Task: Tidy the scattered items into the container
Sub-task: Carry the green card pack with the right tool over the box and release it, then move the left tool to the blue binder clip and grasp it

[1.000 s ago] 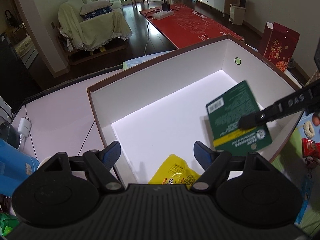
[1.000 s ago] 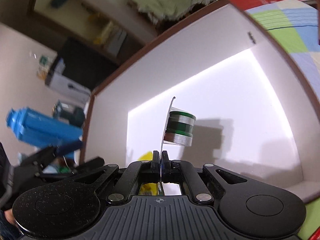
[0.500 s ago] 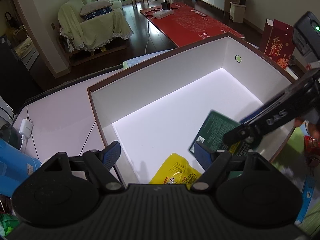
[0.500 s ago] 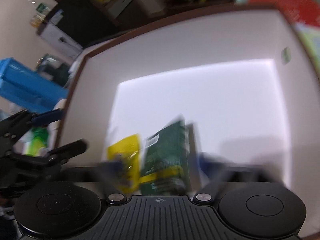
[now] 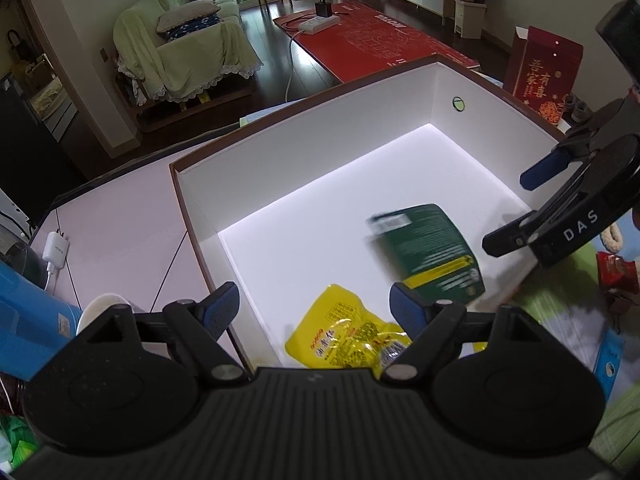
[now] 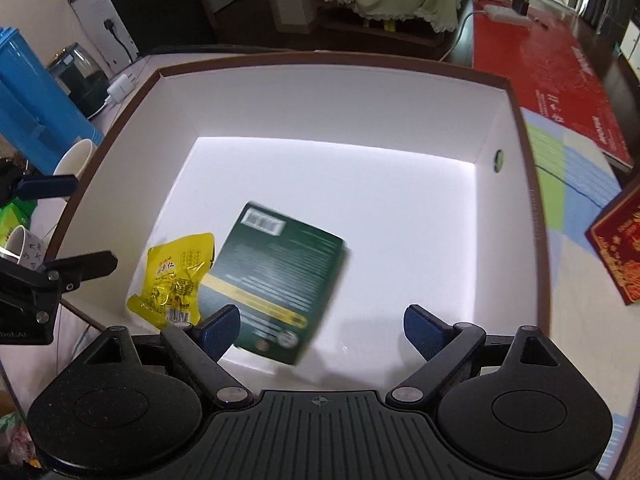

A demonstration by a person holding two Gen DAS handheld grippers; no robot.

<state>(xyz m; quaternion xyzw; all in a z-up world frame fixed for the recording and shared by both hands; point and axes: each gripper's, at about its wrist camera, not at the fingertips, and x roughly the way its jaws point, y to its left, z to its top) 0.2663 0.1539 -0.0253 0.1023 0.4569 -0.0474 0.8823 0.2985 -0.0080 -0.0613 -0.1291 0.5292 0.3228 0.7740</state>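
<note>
Where the views begin, nearest the cameras, the lines run outward:
Left gripper [image 5: 314, 306]: fingers spread wide apart, nothing between them, poised over the near left corner of the box
Right gripper [image 6: 320, 330]: fingers likewise wide apart and empty, above the near edge of the box; from the left wrist it shows at the right, over the box's right wall
Yellow snack packet [image 6: 176, 280]: lying flat on the box floor in the near left corner, crinkled, printed side up
Green card pack [image 6: 278, 280]: on the box floor just right of the yellow packet, its edge seemingly touching or slightly overlapping the packet; its outline is blurred, so whether it lies fully flat is hard to say; barcode at its far end, yellow band toward the near end
Box [image 6: 332, 100]: large, white inside with a brown rim, most of its floor bare; a small round green mark on the right wall
Blue container [image 6: 28, 104]: standing outside the box to the left, beside a white cup [image 6: 74, 160]
Red mat [image 5: 372, 44]: on the dark floor beyond the box
Sofa [image 5: 180, 56]: farthest back, draped in pale green cloth
</note>
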